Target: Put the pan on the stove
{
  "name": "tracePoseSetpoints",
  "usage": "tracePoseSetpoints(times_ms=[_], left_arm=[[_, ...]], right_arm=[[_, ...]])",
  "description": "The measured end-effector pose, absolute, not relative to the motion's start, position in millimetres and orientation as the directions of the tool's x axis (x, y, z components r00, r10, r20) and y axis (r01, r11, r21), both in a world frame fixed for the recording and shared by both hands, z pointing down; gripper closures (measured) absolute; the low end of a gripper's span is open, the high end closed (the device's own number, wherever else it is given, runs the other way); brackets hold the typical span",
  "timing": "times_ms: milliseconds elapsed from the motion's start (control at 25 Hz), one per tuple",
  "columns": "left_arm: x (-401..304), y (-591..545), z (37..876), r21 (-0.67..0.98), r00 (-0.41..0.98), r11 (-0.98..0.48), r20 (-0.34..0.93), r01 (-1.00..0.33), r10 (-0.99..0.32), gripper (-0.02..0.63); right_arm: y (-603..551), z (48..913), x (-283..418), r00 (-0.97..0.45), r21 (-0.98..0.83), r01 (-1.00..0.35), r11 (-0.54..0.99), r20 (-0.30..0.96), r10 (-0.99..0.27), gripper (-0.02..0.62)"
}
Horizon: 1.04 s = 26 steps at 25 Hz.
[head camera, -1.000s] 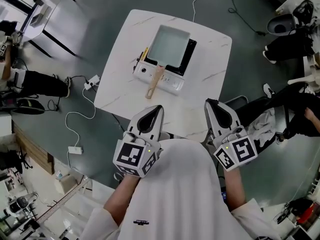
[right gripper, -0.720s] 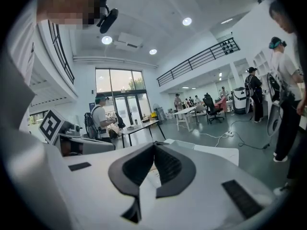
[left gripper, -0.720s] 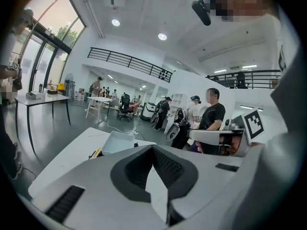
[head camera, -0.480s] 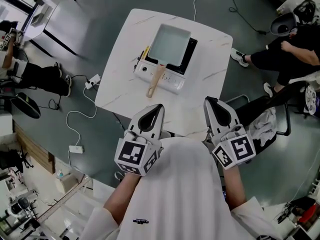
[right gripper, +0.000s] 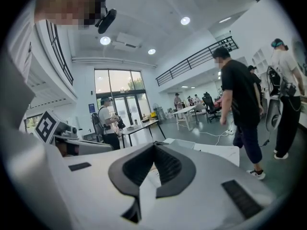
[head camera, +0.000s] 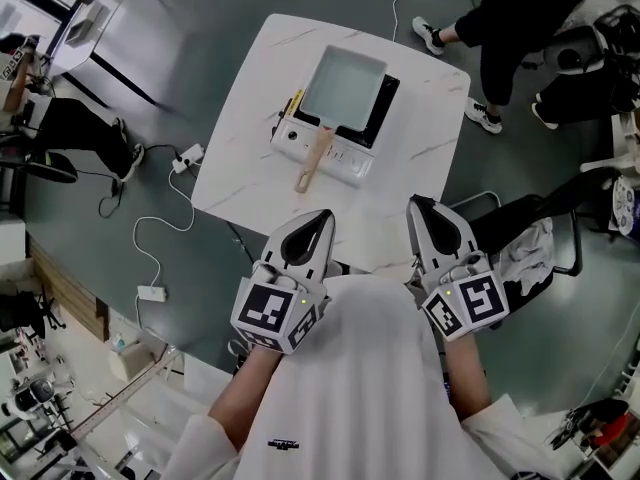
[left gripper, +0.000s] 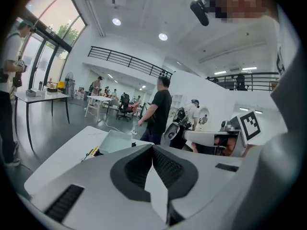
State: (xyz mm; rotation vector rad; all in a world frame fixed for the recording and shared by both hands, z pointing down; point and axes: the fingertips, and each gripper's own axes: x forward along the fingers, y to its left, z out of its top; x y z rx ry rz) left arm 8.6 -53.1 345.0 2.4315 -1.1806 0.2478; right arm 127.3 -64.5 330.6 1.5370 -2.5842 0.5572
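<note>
A pale rectangular pan (head camera: 345, 90) is seen set on the black top of a white-and-black portable stove (head camera: 347, 160), toward the 12 o'clock side of a white marble-patterned tabletop (head camera: 235, 158). The pan's wooden handle (head camera: 312, 163) is pointed back toward 6 o'clock and overhangs the stove's white front panel.

Both grippers are held level over the tabletop's 6 o'clock edge, well apart from the pan and from each other. The left gripper (head camera: 322, 215) is placed at about 7 o'clock from the stove, and its jaws are shown pressed together with nothing between them in the left gripper view (left gripper: 153, 148). The right gripper (head camera: 417, 204) is placed at about 5 o'clock from the stove, and its jaws are likewise closed on nothing in the right gripper view (right gripper: 154, 146).

A person in black clothing (head camera: 510, 18) is caught on the grey floor (head camera: 160, 38) beyond the tabletop's 1 o'clock corner. A white power strip (head camera: 188, 155) is seen lying on the floor at the tabletop's 9 o'clock side.
</note>
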Motion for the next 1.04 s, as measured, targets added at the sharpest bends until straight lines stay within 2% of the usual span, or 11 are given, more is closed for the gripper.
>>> tracePoseSetpoints(times_ms=[1040], left_arm=[[26.1,-47.9,350.8,0.272,0.639,-0.579,0.382,-0.768,-0.668,0.604]], right_arm=[[-67.3,335.4,135.3,-0.493,-0.28,-0.861,0.425,0.251,-0.833,0.591]])
